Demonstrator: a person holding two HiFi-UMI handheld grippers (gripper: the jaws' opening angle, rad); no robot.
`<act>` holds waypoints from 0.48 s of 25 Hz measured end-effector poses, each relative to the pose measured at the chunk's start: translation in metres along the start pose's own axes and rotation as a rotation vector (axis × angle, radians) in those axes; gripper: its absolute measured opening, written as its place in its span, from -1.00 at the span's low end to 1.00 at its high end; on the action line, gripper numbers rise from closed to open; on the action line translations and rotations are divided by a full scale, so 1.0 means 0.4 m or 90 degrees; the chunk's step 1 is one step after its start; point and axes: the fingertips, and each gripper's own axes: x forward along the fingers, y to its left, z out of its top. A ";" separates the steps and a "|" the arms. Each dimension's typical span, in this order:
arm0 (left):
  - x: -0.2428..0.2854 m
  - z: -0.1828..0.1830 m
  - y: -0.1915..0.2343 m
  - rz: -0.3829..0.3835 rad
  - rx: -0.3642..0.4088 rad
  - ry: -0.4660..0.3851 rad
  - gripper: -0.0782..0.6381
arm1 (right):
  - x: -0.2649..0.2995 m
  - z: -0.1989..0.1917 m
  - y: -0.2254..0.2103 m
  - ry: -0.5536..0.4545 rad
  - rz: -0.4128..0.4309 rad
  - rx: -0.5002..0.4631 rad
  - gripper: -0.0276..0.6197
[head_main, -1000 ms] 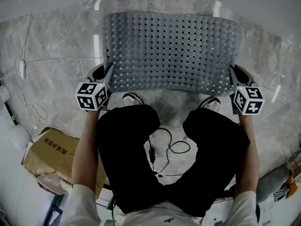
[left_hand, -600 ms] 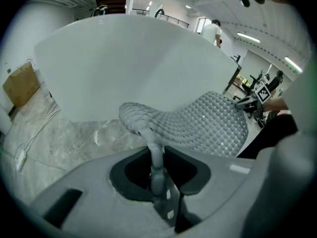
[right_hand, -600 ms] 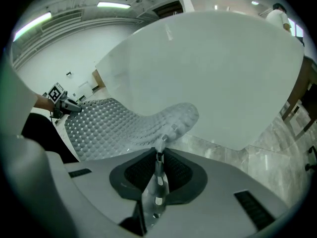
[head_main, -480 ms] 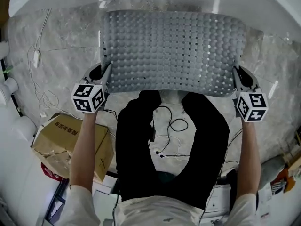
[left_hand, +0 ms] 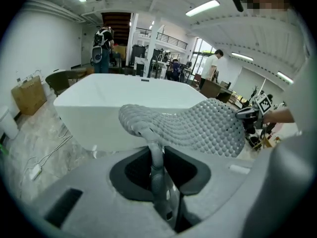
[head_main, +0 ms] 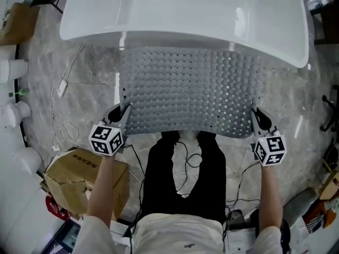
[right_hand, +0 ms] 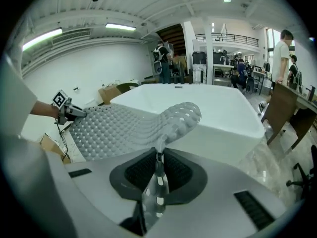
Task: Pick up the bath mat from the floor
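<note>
Head view: the left gripper (head_main: pixel 125 113) has its jaws drawn almost together, pinching the near left corner of the grey, hole-dotted bath mat (head_main: pixel 188 91). The right gripper (head_main: pixel 253 116) pinches the near right corner in the same way. The mat is stretched flat between them, clear of the marble floor (head_main: pixel 69 105). Its far edge overlaps the near rim of the white bathtub (head_main: pixel 159 33), though whether it touches the rim cannot be told. Both forearms (head_main: pixel 103 189) reach straight forward, well apart, and each gripper tilts downward with its marker cube facing up. A cardboard box (head_main: pixel 79 171) sits on the floor by the person's left leg, and loose cables (head_main: pixel 188 165) lie between the legs.

Left gripper view: the jaws stand at a narrow gap, and a folded strip of the mat's edge (left_hand: pixel 154 155) is clamped between them. From there the bumpy mat (left_hand: pixel 198 125) rises and spreads to the right, as far as the other gripper (left_hand: pixel 247 114) at its far corner. The tub (left_hand: pixel 114 100) stands just behind it.

Right gripper view: the jaws are likewise nearly closed on a thin fold of the mat (right_hand: pixel 158 170). The sheet (right_hand: pixel 129 123) curls up above them and runs left to the other gripper (right_hand: pixel 74 113), with the tub (right_hand: pixel 218 108) beyond
</note>
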 end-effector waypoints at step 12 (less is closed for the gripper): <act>-0.402 0.349 -0.060 0.018 0.035 -0.141 -0.55 | -0.418 0.373 0.021 -0.176 -0.054 0.010 -0.76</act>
